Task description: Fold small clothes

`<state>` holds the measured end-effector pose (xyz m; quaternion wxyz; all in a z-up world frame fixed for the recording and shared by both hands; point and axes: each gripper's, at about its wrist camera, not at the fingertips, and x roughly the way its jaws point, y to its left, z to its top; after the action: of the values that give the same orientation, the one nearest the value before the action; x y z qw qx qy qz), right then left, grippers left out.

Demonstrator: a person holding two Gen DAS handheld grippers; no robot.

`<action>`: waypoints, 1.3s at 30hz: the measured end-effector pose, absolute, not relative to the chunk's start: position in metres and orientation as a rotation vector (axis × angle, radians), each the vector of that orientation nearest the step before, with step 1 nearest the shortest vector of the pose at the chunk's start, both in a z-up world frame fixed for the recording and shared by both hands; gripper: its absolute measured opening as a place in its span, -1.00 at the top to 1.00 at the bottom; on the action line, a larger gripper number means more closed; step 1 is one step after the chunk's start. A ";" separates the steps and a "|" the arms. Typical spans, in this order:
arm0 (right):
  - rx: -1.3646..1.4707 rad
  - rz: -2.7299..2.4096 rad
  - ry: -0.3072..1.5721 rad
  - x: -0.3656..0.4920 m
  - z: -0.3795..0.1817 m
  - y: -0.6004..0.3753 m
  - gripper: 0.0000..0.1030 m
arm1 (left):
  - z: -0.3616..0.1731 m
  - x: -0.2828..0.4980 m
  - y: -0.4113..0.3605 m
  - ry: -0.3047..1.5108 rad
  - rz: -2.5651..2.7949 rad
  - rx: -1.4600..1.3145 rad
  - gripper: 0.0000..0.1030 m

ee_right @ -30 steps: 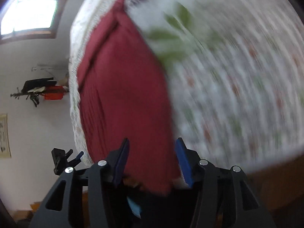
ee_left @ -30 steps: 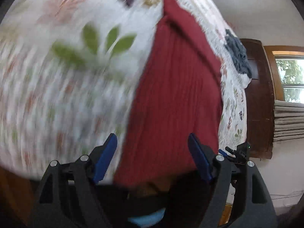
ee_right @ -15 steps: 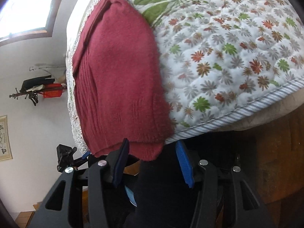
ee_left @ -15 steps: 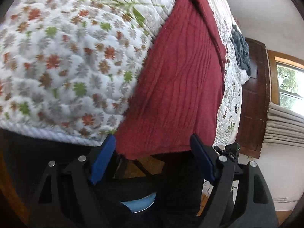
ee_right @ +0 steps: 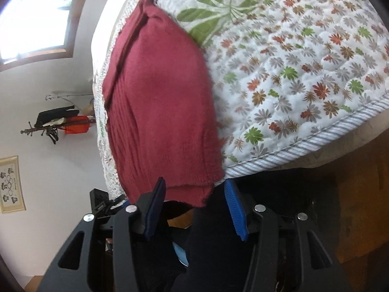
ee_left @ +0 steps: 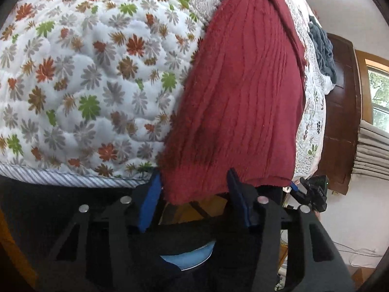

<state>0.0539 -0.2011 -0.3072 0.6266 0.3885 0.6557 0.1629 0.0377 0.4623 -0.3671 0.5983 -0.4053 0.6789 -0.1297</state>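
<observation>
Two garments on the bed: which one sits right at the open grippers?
The dark red knit garment, its hem hanging off the quilt edge between the left gripper fingers. The grey-blue garment lies crumpled far back on the bed.

No text, label or number can be read in either view; the framed wall chart at the far left carries small dark marks, too blurred to read
</observation>
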 end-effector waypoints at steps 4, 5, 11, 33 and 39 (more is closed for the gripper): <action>0.854 0.357 1.539 0.052 -0.307 -0.198 0.07 | -0.371 0.038 0.462 1.573 -0.287 -0.961 -0.13; 0.850 0.359 1.539 0.050 -0.304 -0.198 0.08 | -0.370 0.037 0.462 1.570 -0.289 -0.966 -0.20; 0.889 0.355 1.465 0.052 -0.287 -0.215 0.08 | -0.372 0.038 0.460 1.555 -0.297 -0.985 -0.26; 0.916 0.354 1.565 0.059 -0.330 -0.187 0.83 | -0.377 0.026 0.470 1.517 -0.258 -1.060 0.91; 0.953 0.399 1.484 0.058 -0.307 -0.191 0.87 | -0.358 0.021 0.478 1.441 -0.274 -1.090 0.93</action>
<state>0.0578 -0.1914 -0.3069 0.6184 0.4142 0.6449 0.1735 0.0214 0.4785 -0.3579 0.6109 -0.4723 0.6242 -0.1188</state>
